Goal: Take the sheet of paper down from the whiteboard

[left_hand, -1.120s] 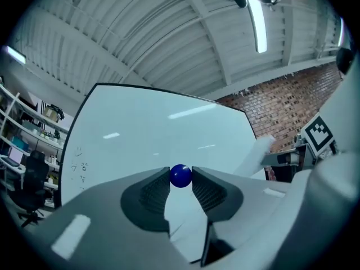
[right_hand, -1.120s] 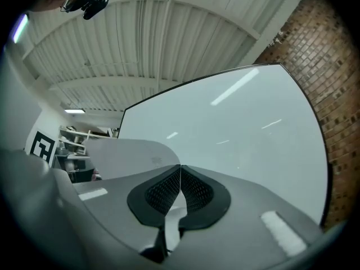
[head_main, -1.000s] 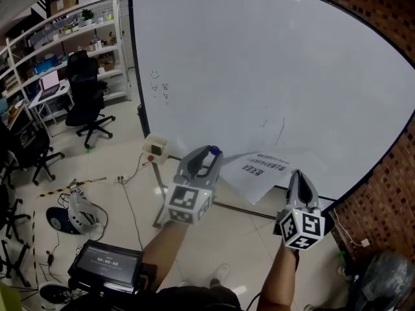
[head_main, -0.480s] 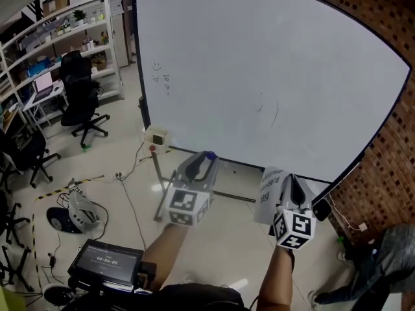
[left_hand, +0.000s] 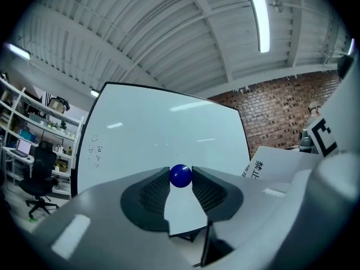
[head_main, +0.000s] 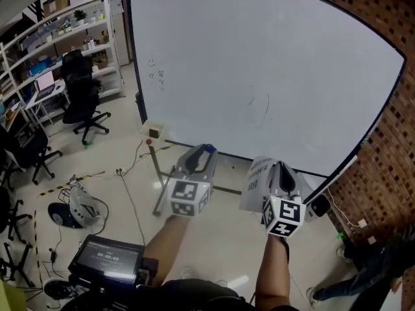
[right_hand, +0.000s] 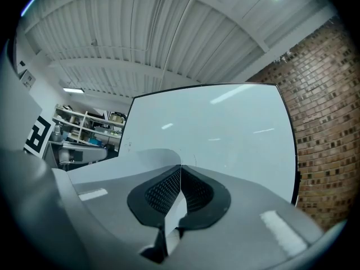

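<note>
The sheet of paper (head_main: 254, 185) hangs off the whiteboard (head_main: 259, 63), below its lower right corner, pinched in the right gripper (head_main: 280, 169). The left gripper (head_main: 203, 154) clamps a blue ball (left_hand: 180, 175), probably the magnet. Removal looks done; next, set both down somewhere.

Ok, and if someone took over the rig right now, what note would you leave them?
Left tongs: shut on the blue magnet, a small round one pinched at the tips.
Right tongs: shut on the sheet of paper, gripped by its edge.
Where things are: the sheet hangs from the right tongs, off the whiteboard and in front of its lower right corner. The board carries only a few faint pen marks.
Done: magnet pulled off, paper taken down.
Left: probably only to put the sheet and the magnet down somewhere. No spot for that shows here.
</note>
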Available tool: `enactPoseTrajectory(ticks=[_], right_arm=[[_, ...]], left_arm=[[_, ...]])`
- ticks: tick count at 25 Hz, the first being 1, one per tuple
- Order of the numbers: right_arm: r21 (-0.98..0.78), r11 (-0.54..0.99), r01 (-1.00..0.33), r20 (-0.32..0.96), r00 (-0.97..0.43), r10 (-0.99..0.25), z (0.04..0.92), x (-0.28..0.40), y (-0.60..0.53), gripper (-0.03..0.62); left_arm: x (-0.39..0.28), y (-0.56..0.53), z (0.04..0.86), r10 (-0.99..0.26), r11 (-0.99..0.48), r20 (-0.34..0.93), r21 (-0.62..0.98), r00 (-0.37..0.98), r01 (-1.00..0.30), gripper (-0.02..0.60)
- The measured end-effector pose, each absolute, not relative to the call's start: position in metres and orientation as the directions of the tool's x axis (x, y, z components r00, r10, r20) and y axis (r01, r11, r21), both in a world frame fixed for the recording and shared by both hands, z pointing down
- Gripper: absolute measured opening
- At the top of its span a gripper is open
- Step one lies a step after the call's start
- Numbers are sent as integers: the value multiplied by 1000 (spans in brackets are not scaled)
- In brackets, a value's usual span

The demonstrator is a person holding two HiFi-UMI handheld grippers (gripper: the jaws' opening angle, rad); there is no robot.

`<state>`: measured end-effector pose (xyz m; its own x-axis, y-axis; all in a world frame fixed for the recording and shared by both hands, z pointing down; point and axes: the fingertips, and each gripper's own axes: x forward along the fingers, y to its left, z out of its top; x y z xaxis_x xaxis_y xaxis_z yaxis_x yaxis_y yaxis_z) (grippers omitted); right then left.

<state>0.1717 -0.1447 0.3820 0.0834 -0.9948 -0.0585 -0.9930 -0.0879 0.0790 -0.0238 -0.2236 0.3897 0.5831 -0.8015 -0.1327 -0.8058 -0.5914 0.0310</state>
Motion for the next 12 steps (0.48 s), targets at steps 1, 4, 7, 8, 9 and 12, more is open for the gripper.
enactPoseTrajectory(ticks=[1,4,7,8,9,12], right_arm=[[83,-84,-993,-58,79,-995,381,169,-146,12],[82,-71,-994,-55,67,-996,379,165,-150,12],[79,-65,-995,-60,60,-996,375,162,-153,12],[80,-63,-995,-60,58,-996,376,161,-153,12],[80,-62,-995,-58,57,-997,377,161,-153,12],[79,-56,-995,-56,51,-997,377,161,-151,12]], left_arm=[[-23,-223,389,-801,-592,-131,32,584,-805,123],[-18,-224,386,-798,-596,-128,26,589,-802,123],[-16,-224,384,-798,-596,-126,20,589,-803,123],[-16,-224,384,-799,-595,-125,19,589,-803,123],[-15,-223,384,-799,-595,-124,18,589,-804,123],[-12,-220,383,-799,-595,-123,17,589,-803,123]])
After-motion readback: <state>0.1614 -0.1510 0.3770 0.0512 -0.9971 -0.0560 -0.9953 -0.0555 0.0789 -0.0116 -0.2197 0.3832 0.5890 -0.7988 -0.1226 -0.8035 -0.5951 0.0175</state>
